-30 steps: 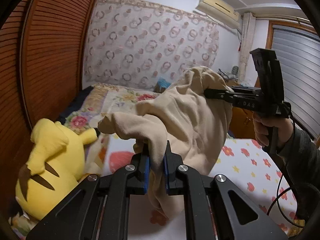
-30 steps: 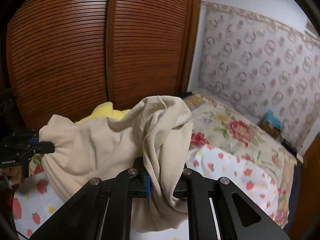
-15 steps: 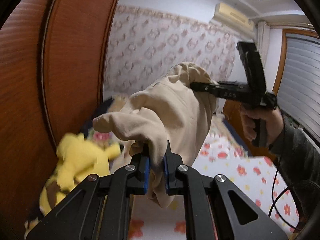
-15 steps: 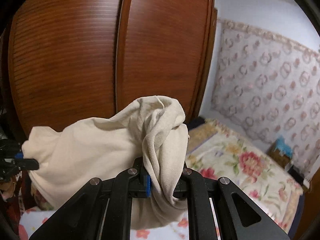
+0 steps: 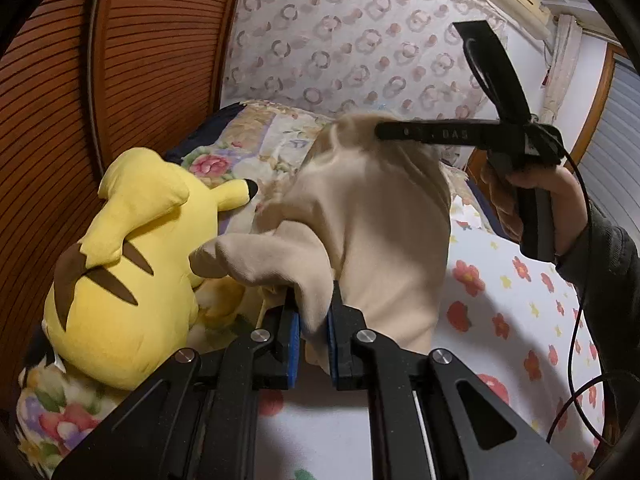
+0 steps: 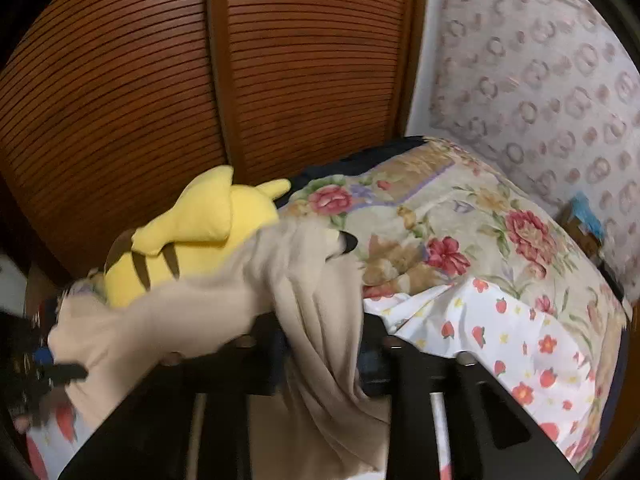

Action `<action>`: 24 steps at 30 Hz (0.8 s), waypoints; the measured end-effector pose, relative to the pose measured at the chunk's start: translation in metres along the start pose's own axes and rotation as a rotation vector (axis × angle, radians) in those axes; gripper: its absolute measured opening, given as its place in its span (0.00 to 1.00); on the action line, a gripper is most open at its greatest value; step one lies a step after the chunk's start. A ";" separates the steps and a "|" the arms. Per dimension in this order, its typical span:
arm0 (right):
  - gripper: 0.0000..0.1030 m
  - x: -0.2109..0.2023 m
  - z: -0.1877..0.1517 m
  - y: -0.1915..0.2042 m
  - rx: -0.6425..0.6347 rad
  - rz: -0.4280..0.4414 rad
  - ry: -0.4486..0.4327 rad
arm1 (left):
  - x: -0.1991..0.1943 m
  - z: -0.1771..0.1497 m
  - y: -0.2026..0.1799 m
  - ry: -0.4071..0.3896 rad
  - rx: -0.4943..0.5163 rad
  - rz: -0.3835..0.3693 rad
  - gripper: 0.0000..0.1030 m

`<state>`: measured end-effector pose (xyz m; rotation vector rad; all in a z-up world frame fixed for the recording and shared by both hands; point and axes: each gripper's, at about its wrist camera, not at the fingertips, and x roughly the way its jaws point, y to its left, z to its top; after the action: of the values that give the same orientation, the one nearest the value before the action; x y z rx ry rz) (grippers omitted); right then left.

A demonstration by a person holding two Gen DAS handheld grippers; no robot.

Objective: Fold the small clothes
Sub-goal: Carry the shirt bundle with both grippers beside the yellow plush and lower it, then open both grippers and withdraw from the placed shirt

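Your left claw (image 5: 313,334) was pressed together on a fold of the garment (image 5: 372,216), the beige cloth pinched between its blue pads (image 5: 294,340) and bunching out to the left above them. From there the garment stretched up and away to your right claw (image 5: 382,131), whose tip was buried in the far top edge of the cloth; your right hand (image 5: 536,204) gripped its handle, with a cable (image 5: 576,320) trailing down past your sleeve. In the right wrist view the picture was blurred, but the garment (image 6: 320,320) ran down between the fingers of the right claw (image 6: 324,354), which pinched it, while the rest of the cloth spread leftward toward the left claw (image 6: 60,372). The garment hung off the bed, held in the air between both claws. Just beyond and to the left lay a yellow plush (image 5: 120,260) on the bed (image 5: 520,320), its black-tipped ear near the cloth. Floral bedding (image 6: 460,220) lay further back. A slatted wooden wardrobe (image 6: 160,100) stood behind the plush, and a patterned wall hanging (image 5: 352,48) closed the far end.
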<state>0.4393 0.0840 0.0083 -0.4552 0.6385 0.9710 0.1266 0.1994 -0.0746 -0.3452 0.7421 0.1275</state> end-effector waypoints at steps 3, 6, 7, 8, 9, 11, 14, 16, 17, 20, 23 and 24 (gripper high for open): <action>0.52 -0.011 -0.005 0.007 0.033 -0.063 -0.047 | -0.001 -0.003 -0.001 0.009 0.002 -0.002 0.12; 0.54 -0.021 -0.019 0.012 0.094 -0.107 -0.061 | 0.000 -0.006 -0.005 0.009 0.013 -0.001 0.12; 0.54 -0.025 -0.025 0.011 0.122 -0.092 -0.061 | 0.000 -0.006 -0.006 0.007 0.020 0.008 0.12; 0.54 -0.031 -0.033 0.013 0.140 -0.076 -0.059 | 0.001 -0.006 -0.007 0.006 0.027 0.019 0.12; 0.54 -0.037 -0.041 0.020 0.143 -0.075 -0.052 | 0.001 -0.006 -0.009 0.004 0.036 0.028 0.12; 0.54 -0.039 -0.057 0.025 0.149 -0.082 -0.036 | 0.000 -0.006 -0.012 -0.004 0.058 0.047 0.15; 0.54 -0.049 -0.074 0.031 0.176 -0.083 -0.035 | -0.006 -0.008 -0.017 -0.031 0.106 0.068 0.38; 0.54 -0.061 -0.085 0.036 0.193 -0.089 -0.045 | -0.015 -0.009 -0.019 -0.055 0.120 0.067 0.50; 0.54 -0.069 -0.093 0.040 0.206 -0.090 -0.055 | -0.020 -0.009 -0.022 -0.063 0.135 0.074 0.62; 0.54 -0.113 -0.113 0.052 0.222 -0.100 -0.082 | -0.033 -0.012 -0.032 -0.099 0.179 0.073 0.81; 0.54 -0.147 -0.135 0.068 0.226 -0.128 -0.107 | -0.044 -0.014 -0.047 -0.121 0.216 0.065 0.81; 0.54 -0.157 -0.142 0.072 0.230 -0.134 -0.114 | -0.049 -0.016 -0.053 -0.128 0.223 0.057 0.81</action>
<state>0.2718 -0.0634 0.0056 -0.2337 0.6003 0.7798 0.0933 0.1446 -0.0386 -0.1022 0.6323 0.1186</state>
